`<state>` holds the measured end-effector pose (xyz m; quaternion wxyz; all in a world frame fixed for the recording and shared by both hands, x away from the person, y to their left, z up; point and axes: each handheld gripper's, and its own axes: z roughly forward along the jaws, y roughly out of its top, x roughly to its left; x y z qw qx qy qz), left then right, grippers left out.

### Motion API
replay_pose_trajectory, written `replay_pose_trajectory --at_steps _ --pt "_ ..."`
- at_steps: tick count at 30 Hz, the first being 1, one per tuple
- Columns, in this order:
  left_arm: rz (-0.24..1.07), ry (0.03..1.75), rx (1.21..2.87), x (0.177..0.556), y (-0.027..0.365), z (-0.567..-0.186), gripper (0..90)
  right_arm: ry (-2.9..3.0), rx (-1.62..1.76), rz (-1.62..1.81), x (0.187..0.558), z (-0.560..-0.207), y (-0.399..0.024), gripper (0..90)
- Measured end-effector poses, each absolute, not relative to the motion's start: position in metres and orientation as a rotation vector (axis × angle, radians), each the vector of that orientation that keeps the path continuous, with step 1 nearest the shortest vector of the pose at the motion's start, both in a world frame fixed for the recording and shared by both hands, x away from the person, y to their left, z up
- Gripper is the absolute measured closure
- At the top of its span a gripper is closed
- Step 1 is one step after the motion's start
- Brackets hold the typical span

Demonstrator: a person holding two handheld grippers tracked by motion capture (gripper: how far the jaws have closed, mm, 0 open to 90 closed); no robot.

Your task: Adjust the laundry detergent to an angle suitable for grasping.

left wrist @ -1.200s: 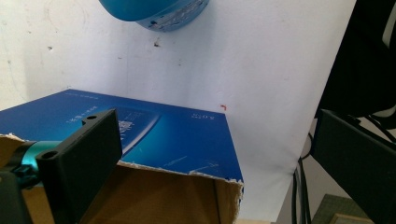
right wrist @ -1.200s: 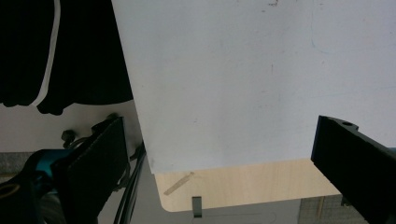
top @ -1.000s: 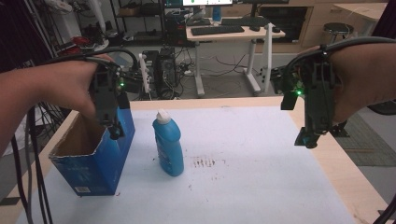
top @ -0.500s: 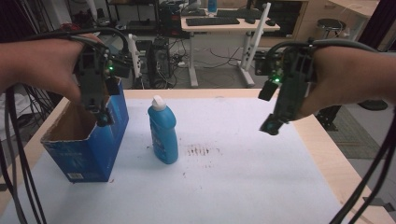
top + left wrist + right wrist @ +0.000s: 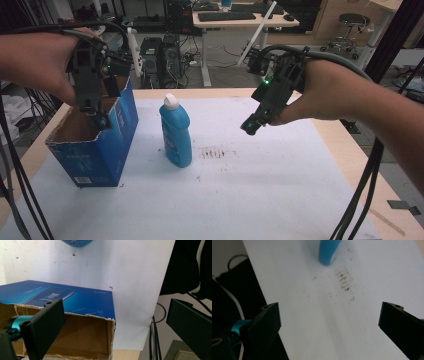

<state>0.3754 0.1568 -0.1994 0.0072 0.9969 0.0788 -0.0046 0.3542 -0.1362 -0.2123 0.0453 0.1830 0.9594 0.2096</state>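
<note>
The blue bottle [image 5: 176,132] stands upright on the white table cover [image 5: 260,190], its long axis vertical and its white cap [image 5: 171,101] on top. It lies ahead of and below the right gripper [image 5: 250,125], which hangs in the air to the bottle's right and tilts down toward it. In the right gripper view the bottle's base [image 5: 329,251] sits at the top, slightly left of centre between the 2 jaws, with a patch of dark smudges [image 5: 343,281] on the cover between gripper and bottle. Those jaws stand wide apart and hold nothing.

The left gripper [image 5: 97,120] hovers over the open top of the blue cardboard box [image 5: 95,150], which stands just beside the bottle on its other side. Its jaws are also spread, empty, with the box's torn rim [image 5: 87,315] below them in the left gripper view.

Both grippers are near the bottle; the right one looks better placed, since it has bare cover on its whole approach, while the left would have to clear the box wall first. A sideways grip across the bottle's body seems the likely need. The gap between bottle and box is narrow, so a push from the right could knock the bottle against the box. The table's far edge [image 5: 215,92] lies well behind the bottle.
</note>
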Motion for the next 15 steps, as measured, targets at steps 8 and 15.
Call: replay_pose_trajectory --at_steps 8,15 --pt "-0.001 0.232 3.107 0.371 0.158 -0.195 2.0 2.799 0.702 0.832 0.362 -0.236 -0.121 3.2" --pt "-0.005 0.242 3.105 0.369 0.160 -0.194 2.0 2.755 0.725 0.917 0.365 -0.251 -0.107 3.2"
